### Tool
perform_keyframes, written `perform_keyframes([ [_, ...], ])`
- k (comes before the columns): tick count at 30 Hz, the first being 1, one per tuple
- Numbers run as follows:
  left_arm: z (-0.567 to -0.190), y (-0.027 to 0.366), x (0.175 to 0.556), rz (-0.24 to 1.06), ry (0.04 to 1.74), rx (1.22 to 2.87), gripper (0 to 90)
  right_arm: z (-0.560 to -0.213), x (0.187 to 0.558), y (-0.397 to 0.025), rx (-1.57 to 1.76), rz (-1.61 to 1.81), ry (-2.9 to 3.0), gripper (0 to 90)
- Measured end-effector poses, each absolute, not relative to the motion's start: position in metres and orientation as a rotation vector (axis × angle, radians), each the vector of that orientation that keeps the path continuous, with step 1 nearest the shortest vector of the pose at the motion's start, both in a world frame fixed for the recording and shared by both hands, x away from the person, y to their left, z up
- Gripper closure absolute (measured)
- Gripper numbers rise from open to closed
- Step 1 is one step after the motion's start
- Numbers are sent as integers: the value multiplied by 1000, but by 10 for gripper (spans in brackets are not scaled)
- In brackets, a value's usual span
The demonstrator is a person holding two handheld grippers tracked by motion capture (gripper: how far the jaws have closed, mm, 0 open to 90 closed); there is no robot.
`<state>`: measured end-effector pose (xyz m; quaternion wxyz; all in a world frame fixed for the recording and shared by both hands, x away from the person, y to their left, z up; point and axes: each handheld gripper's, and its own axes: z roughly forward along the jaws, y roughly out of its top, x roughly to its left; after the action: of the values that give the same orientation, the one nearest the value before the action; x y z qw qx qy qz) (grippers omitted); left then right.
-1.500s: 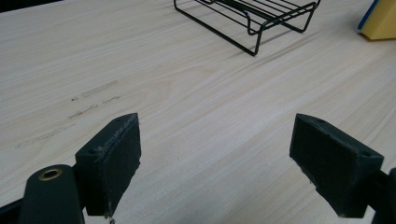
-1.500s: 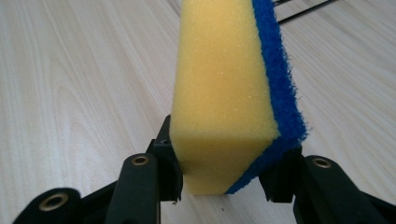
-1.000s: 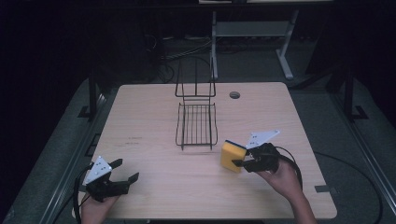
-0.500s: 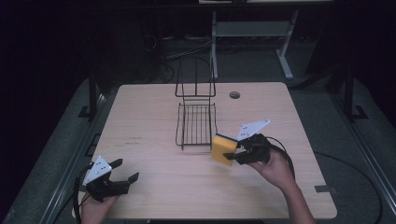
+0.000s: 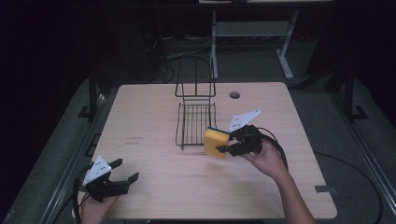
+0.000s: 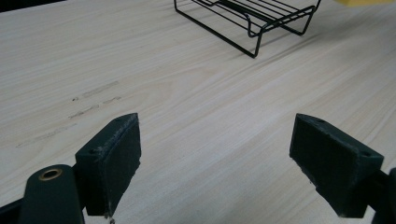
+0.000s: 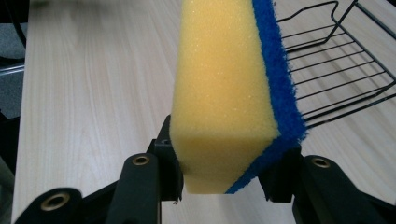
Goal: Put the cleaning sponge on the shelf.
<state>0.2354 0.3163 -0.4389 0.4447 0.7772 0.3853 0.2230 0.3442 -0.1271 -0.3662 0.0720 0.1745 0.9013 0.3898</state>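
High view: we hold a yellow sponge (image 5: 216,143) in our right gripper (image 5: 223,143), lifted above the wooden table (image 5: 289,121) and poised just beside the near right corner of the black wire rack (image 5: 195,122). In the right gripper view, our two jaws are clenched on the sponge's (image 7: 224,102) lower end, one on the yellow foam, the other on the blue scouring face, and the block stands roughly upright with the rack's (image 7: 336,70) wire floor spread out beyond it to the right.

Our left gripper (image 5: 123,172) waits at the near left corner of the table, well apart from the rack. The left gripper view shows its jaws spread wide with nothing between them, only bare tabletop (image 6: 196,116) ahead and the rack (image 6: 252,18) farther off.

As we read it, the pick-up is done and the carry is nearly over: the sponge is in the air at the rack's edge but not yet above its floor, and the rack itself looks empty. What we judge is left is the last short reach over the rim, the lowering onto the wires, and the letting go. We see no part for the left gripper in this so far.
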Motion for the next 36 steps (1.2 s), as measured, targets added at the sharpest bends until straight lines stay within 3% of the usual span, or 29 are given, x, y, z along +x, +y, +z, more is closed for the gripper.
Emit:
perform_keyframes([
  [36, -439, 315, 237, 538, 951, 1923, 159, -365, 409, -84, 463, 1176, 2732, 568],
])
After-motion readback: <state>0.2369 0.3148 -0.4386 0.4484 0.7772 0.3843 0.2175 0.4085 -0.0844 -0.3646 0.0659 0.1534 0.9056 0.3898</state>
